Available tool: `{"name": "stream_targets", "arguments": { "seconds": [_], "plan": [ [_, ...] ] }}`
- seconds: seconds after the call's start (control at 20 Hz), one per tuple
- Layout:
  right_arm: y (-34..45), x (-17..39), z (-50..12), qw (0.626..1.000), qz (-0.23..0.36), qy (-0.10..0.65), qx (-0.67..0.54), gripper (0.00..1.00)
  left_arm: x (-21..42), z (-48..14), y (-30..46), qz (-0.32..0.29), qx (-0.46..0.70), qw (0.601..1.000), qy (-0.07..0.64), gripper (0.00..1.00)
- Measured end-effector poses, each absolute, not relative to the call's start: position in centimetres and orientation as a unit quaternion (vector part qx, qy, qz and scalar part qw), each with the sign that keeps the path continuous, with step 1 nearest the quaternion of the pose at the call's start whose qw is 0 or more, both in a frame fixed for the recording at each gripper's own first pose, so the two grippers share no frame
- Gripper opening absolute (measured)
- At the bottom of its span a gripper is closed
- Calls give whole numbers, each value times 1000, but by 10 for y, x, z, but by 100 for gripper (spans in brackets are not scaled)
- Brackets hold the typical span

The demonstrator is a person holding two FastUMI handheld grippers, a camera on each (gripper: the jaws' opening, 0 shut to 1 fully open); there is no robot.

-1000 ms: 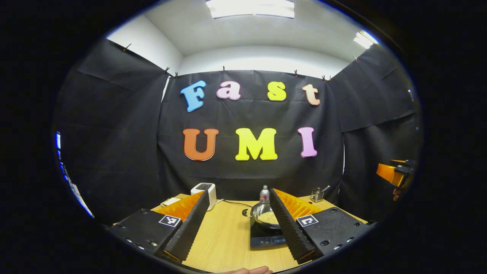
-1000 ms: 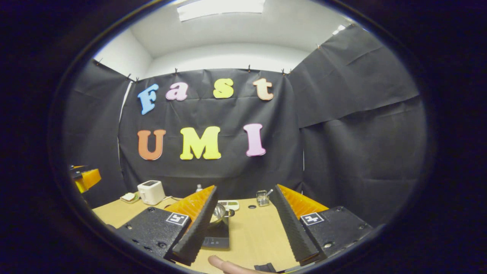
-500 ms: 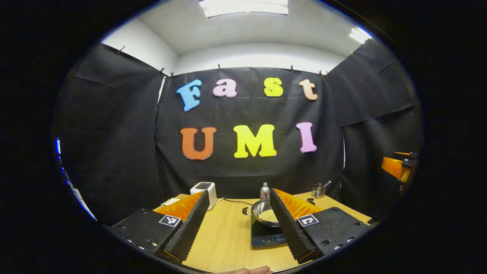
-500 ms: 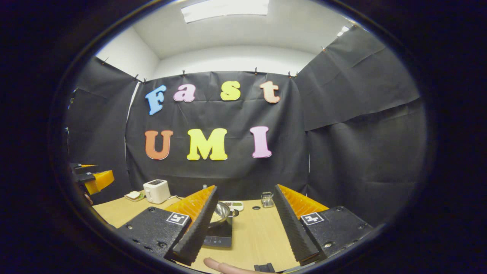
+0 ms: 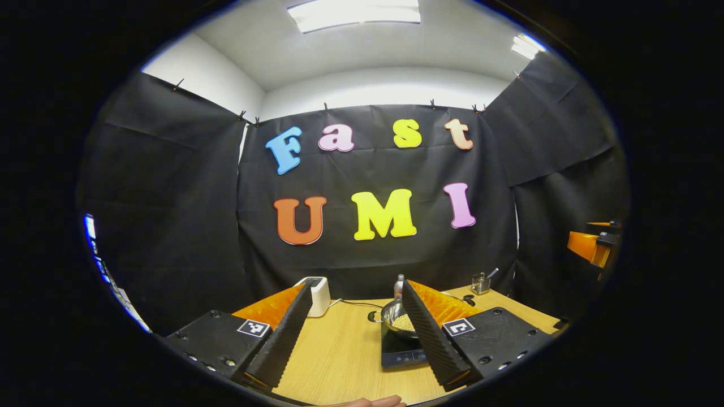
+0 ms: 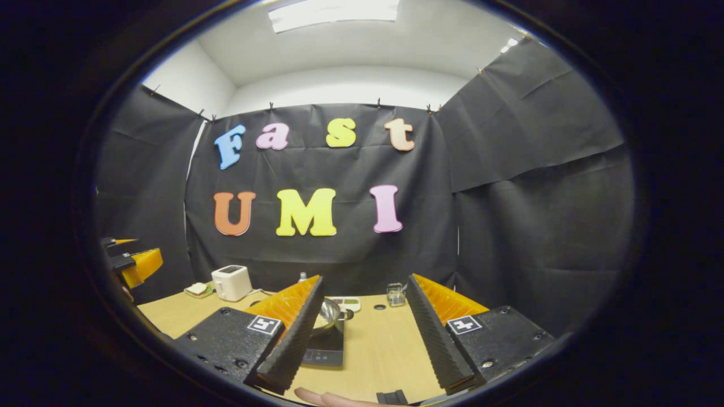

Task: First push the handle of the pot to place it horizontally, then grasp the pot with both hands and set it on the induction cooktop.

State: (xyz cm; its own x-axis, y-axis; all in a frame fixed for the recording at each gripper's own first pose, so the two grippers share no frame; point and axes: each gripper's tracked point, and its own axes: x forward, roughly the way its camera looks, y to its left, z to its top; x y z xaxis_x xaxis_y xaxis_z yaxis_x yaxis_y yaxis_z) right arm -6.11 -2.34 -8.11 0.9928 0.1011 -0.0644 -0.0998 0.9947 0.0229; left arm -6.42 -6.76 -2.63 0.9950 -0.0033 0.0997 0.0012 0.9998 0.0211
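While the pot [image 5: 400, 320] sits on the induction cooktop [image 5: 400, 351] on the bench [image 5: 339, 350], pale grains fill its bowl; the left hand-held gripper [image 5: 354, 328] and right hand-held gripper [image 6: 367, 325] gape wide, holding nothing.

Bench [image 5: 345, 350]: light wood grain, running back to the black cloth wall.
Toaster [image 5: 320, 295]: white, upright at the far left of the bench, a dark cable [image 5: 356, 304] trailing from it toward the middle.
Bottle [image 5: 399, 286]: small, silver-capped, standing near the back wall.
Glass jar [image 5: 479, 282]: far right corner, a utensil leaning out of it.
Small dish [image 6: 198, 290]: just left of the toaster, something pale on it.
Flat white tray [image 6: 349, 303]: at the back of the bench, contents too small to tell.
Ceiling light [image 5: 355, 10]: bright panel overhead.
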Motion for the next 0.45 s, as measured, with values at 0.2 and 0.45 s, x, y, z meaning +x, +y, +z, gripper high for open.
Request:
{"name": "stream_targets", "arguments": {
  "seconds": [0.2, 0.45],
  "plan": [
    [-25, -57, -86, 998, 50, 37, 14, 90, -66, -28, -67, -2, 5, 999, -50, 95],
    [-18, -57, -84, 997, 75, 26, 23, 90, -65, -27, -68, 0, 4, 998, -56, 95]
  ]
}}
